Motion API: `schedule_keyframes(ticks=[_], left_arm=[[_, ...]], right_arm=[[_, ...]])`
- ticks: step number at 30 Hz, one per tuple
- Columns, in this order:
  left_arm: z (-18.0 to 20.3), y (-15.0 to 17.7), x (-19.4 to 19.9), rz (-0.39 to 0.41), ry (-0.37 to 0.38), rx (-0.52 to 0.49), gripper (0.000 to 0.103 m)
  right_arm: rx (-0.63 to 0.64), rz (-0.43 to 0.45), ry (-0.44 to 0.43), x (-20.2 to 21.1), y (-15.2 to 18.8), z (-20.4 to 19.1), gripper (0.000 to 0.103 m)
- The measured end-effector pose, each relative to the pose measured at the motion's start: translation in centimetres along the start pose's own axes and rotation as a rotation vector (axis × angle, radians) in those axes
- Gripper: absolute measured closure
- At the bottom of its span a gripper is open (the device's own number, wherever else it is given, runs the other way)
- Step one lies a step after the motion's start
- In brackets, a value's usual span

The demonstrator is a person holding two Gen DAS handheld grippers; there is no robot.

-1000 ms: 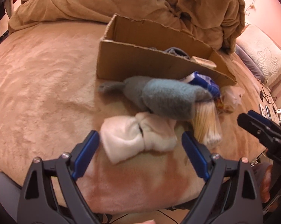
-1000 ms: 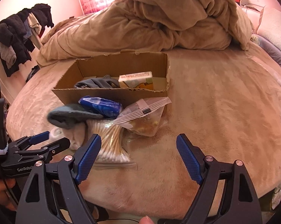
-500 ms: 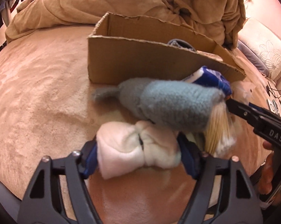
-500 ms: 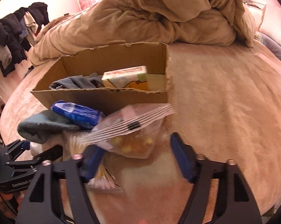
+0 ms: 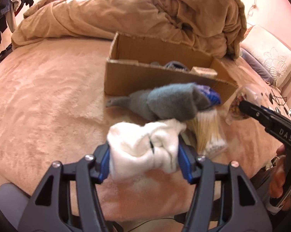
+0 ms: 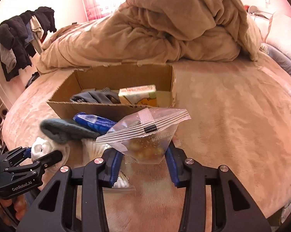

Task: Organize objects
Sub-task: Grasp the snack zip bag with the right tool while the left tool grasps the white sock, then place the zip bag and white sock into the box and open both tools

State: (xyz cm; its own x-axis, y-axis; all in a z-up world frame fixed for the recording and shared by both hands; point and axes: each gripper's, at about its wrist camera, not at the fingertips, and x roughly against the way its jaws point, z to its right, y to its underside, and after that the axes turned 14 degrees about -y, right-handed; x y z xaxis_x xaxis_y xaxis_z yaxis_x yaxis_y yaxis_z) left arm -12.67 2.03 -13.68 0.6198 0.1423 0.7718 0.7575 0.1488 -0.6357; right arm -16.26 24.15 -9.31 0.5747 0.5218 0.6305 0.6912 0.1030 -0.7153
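Left gripper [image 5: 143,159] has just been closing onto the white sock bundle [image 5: 145,150], right gripper [image 6: 143,159] onto the zip bag [image 6: 145,135]; next, both lift forward into the cardboard box [image 6: 114,109] ahead.

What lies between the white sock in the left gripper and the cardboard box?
In the left wrist view, a grey sock lies between the white sock and the box, partly covering a blue packet.

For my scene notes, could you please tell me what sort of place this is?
Most likely a bedroom: a rumpled duvet heaped on the bed, pillows at one side, and clothes hung on a rack.
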Motion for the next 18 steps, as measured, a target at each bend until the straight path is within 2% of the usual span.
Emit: schedule_keyframes(ticks=[12, 18], left_arm=[[-2.2, -1.4, 6.9, 0.102, 0.023, 0.023, 0.044], [-2.5, -3.3, 9.5, 0.148, 0.032, 0.028, 0.044]], right_arm=[[0.015, 0.086, 0.012, 6.7, -1.3, -2.6, 0.059], [0.018, 0.118, 0.021, 8.9, -2.5, -3.3, 0.059]])
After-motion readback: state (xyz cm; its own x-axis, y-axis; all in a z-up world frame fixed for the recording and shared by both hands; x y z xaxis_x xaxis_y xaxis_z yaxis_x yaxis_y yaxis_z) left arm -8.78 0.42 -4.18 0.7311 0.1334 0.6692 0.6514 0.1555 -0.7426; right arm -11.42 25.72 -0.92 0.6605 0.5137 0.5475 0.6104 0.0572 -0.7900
